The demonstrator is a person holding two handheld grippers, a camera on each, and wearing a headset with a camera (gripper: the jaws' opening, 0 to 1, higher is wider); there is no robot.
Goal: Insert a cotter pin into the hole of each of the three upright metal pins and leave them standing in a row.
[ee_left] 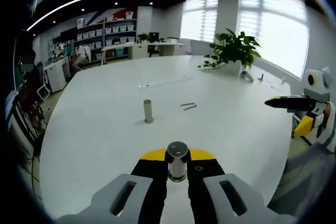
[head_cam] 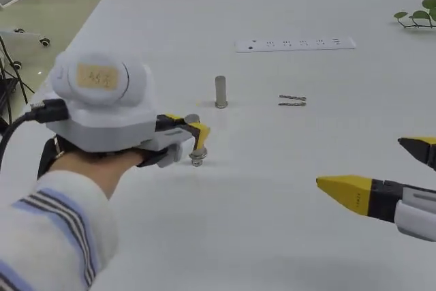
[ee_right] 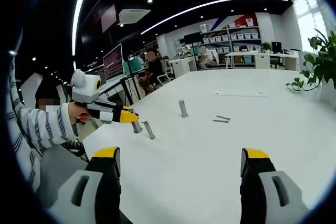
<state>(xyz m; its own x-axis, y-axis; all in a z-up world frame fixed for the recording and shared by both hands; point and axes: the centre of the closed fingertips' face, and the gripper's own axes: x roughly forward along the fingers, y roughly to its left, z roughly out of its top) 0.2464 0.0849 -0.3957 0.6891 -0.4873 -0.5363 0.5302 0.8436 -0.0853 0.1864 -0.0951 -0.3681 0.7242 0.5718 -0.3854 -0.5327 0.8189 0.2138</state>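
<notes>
The left gripper (ee_left: 177, 155) is clamping the held pin (ee_left: 177, 163) upright, while the right gripper (ee_right: 181, 156) is hanging wide open. The right gripper view is showing a tilted pin (ee_right: 149, 129) just beside it, which is hard to make out from the head. A standing pin (head_cam: 221, 92) is waiting near two cotter pins (head_cam: 292, 101), which are too small for detail.

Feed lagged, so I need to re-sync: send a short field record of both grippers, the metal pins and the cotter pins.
left gripper: jaws closed on a metal pin, held upright at the table
right gripper: jaws open, holding nothing
second metal pin: standing upright alone, farther out
third metal pin: tilted beside the left gripper; leaning or lying, cannot tell
cotter pins: two seen, lying loose side by side, right of the second metal pin
power strip: far side
</notes>
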